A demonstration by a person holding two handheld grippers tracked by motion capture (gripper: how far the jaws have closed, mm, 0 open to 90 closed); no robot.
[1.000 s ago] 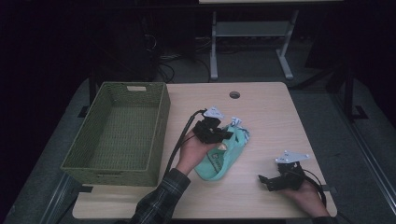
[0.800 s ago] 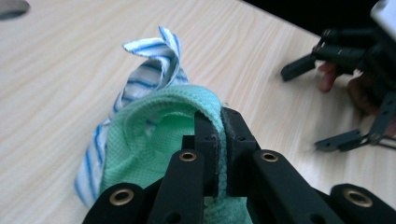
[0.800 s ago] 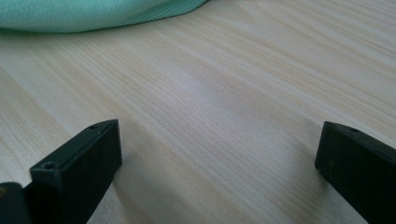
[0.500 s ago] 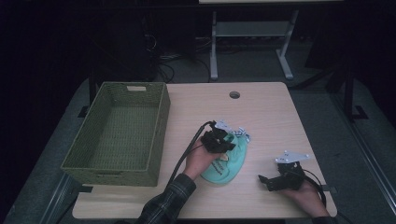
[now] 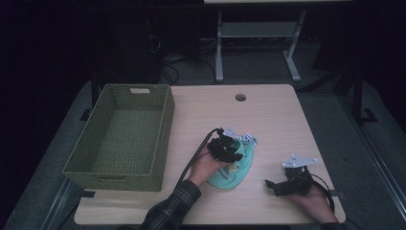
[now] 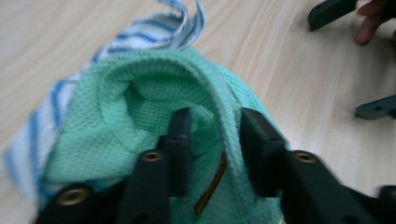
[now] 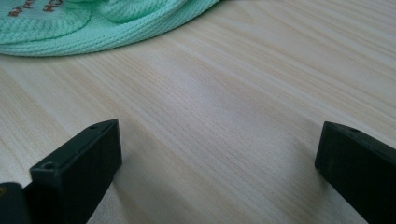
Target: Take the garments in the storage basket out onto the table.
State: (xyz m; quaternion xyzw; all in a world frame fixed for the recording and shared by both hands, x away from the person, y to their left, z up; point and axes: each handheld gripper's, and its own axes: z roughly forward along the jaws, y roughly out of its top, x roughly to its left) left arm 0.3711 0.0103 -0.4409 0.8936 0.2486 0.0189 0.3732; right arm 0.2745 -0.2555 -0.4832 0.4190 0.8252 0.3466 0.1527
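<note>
A mint-green knit cloth (image 5: 231,176) lies on the wooden table (image 5: 273,120) near its front middle. A blue-and-white striped cloth (image 5: 246,139) peeks out from its far side. My left gripper (image 5: 231,158) is on top of the green cloth (image 6: 116,135), shut on a raised fold of its ribbed edge, which runs between the jaws (image 6: 212,126). The striped cloth (image 6: 140,35) lies just beyond. My right gripper (image 5: 271,188) rests open on the table at the front right, jaws pointing left toward the green cloth (image 7: 93,28), with bare wood between them (image 7: 219,130).
An empty green woven basket (image 5: 163,129) stands on the table's left side. A round cable hole (image 5: 240,97) sits near the far edge. Desk legs and cables are on the dark floor behind the table.
My left gripper has moved toward the table's front edge, and the green and striped cloths have shifted with it. The right gripper has stayed put.
</note>
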